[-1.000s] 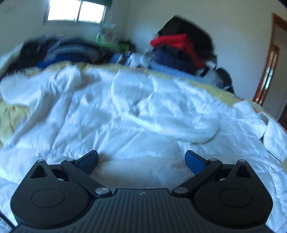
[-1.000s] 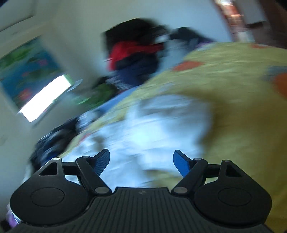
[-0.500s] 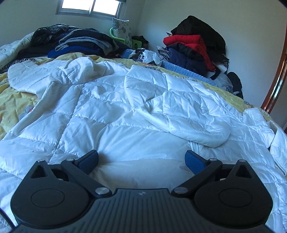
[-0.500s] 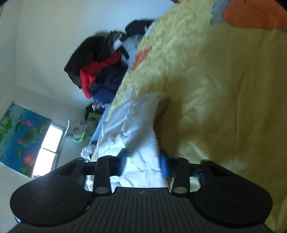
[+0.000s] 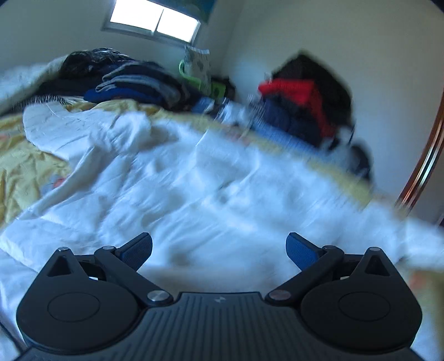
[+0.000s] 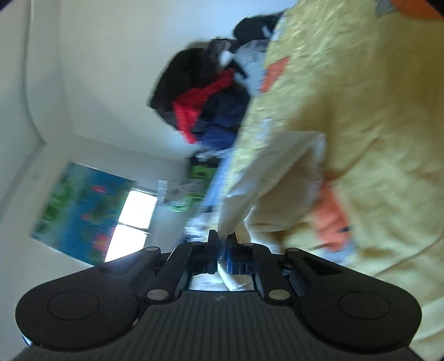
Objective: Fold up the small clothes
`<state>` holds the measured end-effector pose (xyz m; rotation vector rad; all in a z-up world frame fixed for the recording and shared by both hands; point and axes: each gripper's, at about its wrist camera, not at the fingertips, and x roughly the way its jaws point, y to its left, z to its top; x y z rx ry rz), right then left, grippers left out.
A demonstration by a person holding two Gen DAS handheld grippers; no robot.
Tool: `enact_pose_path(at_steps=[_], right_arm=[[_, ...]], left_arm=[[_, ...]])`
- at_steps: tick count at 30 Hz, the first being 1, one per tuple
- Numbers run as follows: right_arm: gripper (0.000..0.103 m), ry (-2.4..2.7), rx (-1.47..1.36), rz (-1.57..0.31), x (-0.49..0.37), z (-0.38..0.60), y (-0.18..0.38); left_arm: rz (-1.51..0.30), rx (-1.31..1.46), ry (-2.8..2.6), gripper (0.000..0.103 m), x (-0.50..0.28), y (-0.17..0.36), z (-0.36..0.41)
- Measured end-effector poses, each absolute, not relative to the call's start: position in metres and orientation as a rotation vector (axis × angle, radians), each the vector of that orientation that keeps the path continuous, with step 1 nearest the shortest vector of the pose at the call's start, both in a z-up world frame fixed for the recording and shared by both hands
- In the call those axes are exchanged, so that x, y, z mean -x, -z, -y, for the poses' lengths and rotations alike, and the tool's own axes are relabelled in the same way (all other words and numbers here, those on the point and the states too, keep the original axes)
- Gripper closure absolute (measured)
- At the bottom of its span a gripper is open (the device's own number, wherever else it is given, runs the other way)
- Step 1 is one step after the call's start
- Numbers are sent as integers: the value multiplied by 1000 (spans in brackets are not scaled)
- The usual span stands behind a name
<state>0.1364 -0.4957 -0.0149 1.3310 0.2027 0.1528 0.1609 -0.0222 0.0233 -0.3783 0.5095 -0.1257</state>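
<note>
While closing on a white fabric edge, the right gripper [image 6: 220, 250] pinched it, pale cloth caught between the nearly met jaws and running up from them. Looked like the grasp step of a fold. Lay spread across the yellow bedspread [image 5: 25, 166], that white quilted jacket [image 5: 194, 194], its bulk right in front of the left gripper [image 5: 219, 250], whose jaws stood wide apart with nothing between them, just above the cloth. Next move, by the look of it: lift the pinched edge and carry it over the jacket's body, with the left gripper coming down to take a second hold or pin the cloth. Beyond the jacket, a stack of dark folded clothes [image 5: 133, 80]; further right a red and black heap [image 5: 305, 105] against the wall. Above the stack, a bright window [image 5: 155, 20]. Blurred, both views.
</note>
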Motion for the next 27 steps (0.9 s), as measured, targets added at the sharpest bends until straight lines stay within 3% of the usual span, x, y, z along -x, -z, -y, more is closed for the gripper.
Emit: enact_pose_path(at_steps=[3,7,14,20,21,24,25,27], right_arm=[[92,-244,-1429,-132,-139,489,17],[92,-309,-1504,-115,-143,483,25],[92,-340,-1578,-107,-132,483,38],[92,-339,-1572,-142,-130,479,48],[92,-332,-1557,-151,-131,478,48],[91,-314,-1500,-174,-130,475,45],[91,-303,-1483,-179,-130,473,44],[91,-301,-1479,-186,-130,472,45]], left_arm=[[-518,620,265,0,-158,-51,41],[-693,858,496,0,-182,-54,94],[-970,993,577,0,-231,-15,184],[-986,1051,582,1,-241,-3,204],[-991,1043,589,3,-241,-2,205],[-1000,1002,590,37,-242,-4,212],[-1007,997,589,44,-243,-4,212],[-1011,989,565,47,-247,-3,212]])
